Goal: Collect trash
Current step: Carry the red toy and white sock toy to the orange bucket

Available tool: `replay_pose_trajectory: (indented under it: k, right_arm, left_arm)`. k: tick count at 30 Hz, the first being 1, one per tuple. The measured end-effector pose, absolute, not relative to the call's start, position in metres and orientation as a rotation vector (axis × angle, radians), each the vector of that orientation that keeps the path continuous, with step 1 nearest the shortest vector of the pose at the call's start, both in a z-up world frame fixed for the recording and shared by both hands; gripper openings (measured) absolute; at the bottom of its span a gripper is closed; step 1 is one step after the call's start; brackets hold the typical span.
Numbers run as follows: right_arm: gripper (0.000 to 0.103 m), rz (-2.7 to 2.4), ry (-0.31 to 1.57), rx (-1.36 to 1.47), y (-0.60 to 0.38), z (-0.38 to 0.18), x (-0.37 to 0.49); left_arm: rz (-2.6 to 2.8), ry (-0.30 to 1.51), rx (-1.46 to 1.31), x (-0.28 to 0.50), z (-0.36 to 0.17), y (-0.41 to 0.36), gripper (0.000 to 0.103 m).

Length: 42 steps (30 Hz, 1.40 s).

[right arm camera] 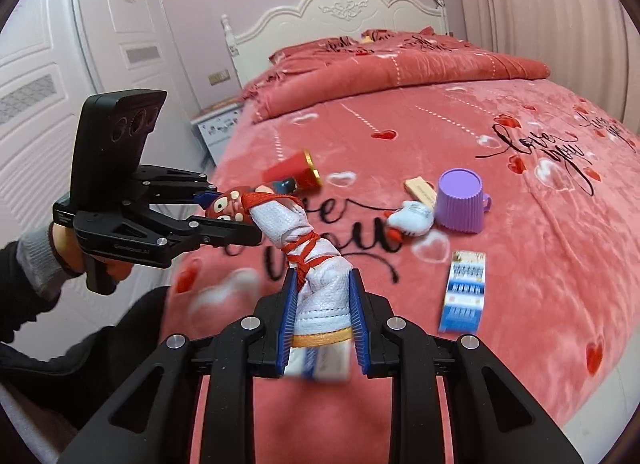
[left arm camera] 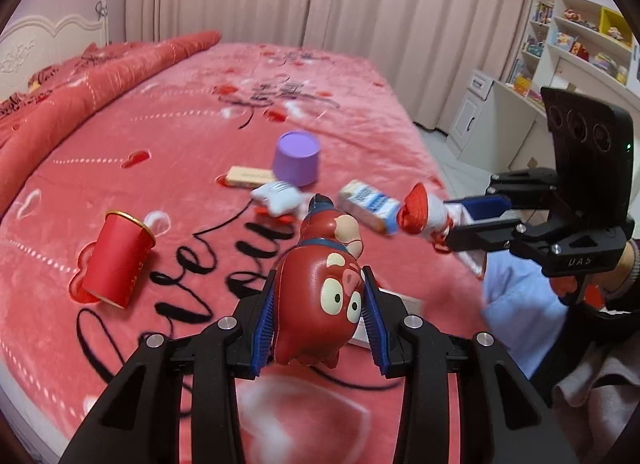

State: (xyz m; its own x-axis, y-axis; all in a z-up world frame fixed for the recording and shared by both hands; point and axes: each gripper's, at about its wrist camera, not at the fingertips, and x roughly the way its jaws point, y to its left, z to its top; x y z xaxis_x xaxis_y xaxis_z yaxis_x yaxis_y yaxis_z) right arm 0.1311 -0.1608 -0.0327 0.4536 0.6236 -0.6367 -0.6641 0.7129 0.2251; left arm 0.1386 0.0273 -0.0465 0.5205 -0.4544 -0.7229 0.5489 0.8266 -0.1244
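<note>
My left gripper [left arm camera: 320, 296] is shut on a red squishy cartoon toy [left arm camera: 320, 292] and holds it above the pink bed. It shows in the right wrist view [right arm camera: 236, 220] too. My right gripper [right arm camera: 322, 304] is shut on a white cloth bundle tied with red string [right arm camera: 308, 248], seen also in the left wrist view [left arm camera: 424, 212]. On the bedspread lie a red paper cup [left arm camera: 116, 260], an upturned purple cup [left arm camera: 297, 158], a blue-and-white carton [left arm camera: 370, 206], a small white plush [left arm camera: 278, 196] and a tan wafer pack [left arm camera: 248, 176].
The bed's pink blanket [left arm camera: 160, 144] has a folded red quilt [right arm camera: 400, 64] by the white headboard [right arm camera: 340, 12]. A shelf unit with toys [left arm camera: 576, 40] stands right of the bed. A white wardrobe [right arm camera: 60, 64] and nightstand [right arm camera: 218, 128] stand on the other side.
</note>
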Motion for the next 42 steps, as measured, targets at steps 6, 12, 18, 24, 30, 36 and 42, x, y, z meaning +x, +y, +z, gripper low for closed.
replay_pose_trajectory:
  k: [6,12,18,24,30,36,42]
  right_arm:
    - [0.026,0.779,0.72,0.008,-0.188,-0.013,0.083]
    - [0.026,0.745,0.695,0.045,-0.218,-0.003,0.045]
    - [0.026,0.7,0.662,0.091,-0.249,0.004,0.021]
    - [0.026,0.614,0.616,0.131,-0.298,0.012,-0.001]
    - [0.026,0.48,0.589,0.18,-0.361,0.015,-0.023]
    - [0.026,0.315,0.575,0.244,-0.434,0.009,-0.05]
    - [0.026,0.143,0.58,0.291,-0.504,-0.001,-0.075]
  left_arm:
    - [-0.621,0.782,0.144,0.104,-0.029,0.006,0.041]
    - [-0.65,0.761,0.156,0.081,-0.023,-0.016,0.041]
    - [-0.698,0.727,0.175,0.068,-0.014,-0.048,0.041]
    - [-0.78,0.704,0.241,0.07,-0.007,-0.099,0.041]
    - [-0.888,0.689,0.297,0.076,-0.008,-0.156,0.041]
    - [-1.03,0.696,0.348,0.089,-0.018,-0.227,0.041]
    - [-1.156,0.71,0.39,0.09,-0.032,-0.294,0.041]
